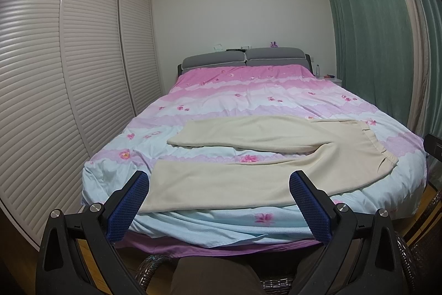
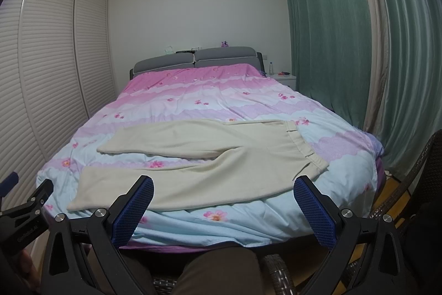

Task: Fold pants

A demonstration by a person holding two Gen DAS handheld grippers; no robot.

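Cream pants [image 1: 248, 156] lie flat across the foot of the bed, waistband [image 1: 384, 154] to the right and both legs spread apart, pointing left. They also show in the right wrist view [image 2: 210, 156]. My left gripper [image 1: 219, 181] is open and empty, held in front of the bed's near edge, short of the near leg. My right gripper [image 2: 223, 184] is open and empty too, at the same distance. The left gripper's side [image 2: 27, 206] shows at the left edge of the right wrist view.
The bed carries a pink and light blue floral cover [image 1: 248, 96] with a grey headboard [image 1: 243, 57]. White slatted wardrobe doors [image 1: 69, 73] line the left side. Green curtains [image 2: 345, 32] hang on the right. A nightstand [image 2: 284, 78] stands by the headboard. A wicker chair [image 2: 414, 184] is at the right.
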